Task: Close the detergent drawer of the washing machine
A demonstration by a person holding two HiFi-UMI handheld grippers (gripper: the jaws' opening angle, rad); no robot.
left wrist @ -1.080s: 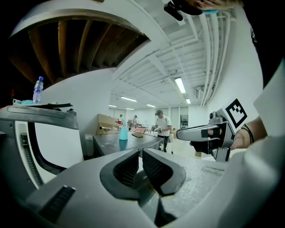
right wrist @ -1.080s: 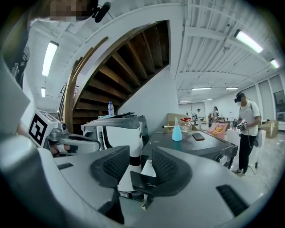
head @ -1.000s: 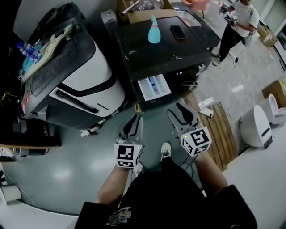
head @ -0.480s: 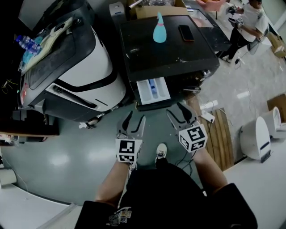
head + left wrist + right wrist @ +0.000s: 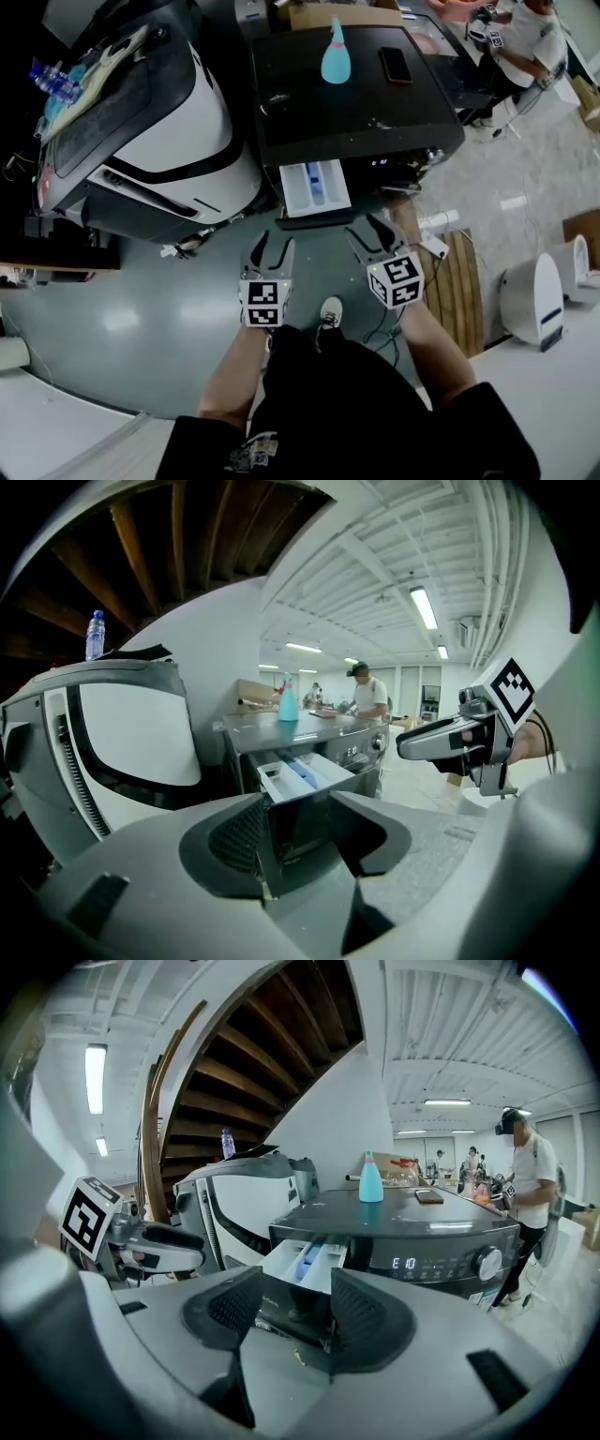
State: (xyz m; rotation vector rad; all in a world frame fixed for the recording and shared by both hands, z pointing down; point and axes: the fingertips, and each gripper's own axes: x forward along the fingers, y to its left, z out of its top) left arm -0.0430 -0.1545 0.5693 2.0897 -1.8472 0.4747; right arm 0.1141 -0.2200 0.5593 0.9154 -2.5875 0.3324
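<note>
The dark washing machine (image 5: 356, 103) has its white detergent drawer (image 5: 315, 187) pulled out at the front left, a blue insert showing inside. My left gripper (image 5: 271, 246) hovers just before and below the drawer, slightly left of it; its jaws are opening with nothing between them. My right gripper (image 5: 370, 230) hangs to the drawer's right, jaws also opening and empty. In the left gripper view the drawer (image 5: 302, 775) sits ahead above the gripper (image 5: 300, 832). In the right gripper view the drawer (image 5: 305, 1265) is straight ahead of the gripper (image 5: 295, 1312).
A teal bottle (image 5: 336, 56) and a phone (image 5: 396, 64) lie on the machine's top. A large white-and-black machine (image 5: 159, 131) stands at the left. A person (image 5: 525, 37) stands at the far right. A wooden pallet (image 5: 459, 281) and a white appliance (image 5: 530, 291) are at the right.
Both grippers came closer to the drawer front. The left jaws spread from nearly shut to wide, and the right jaws widened too.
</note>
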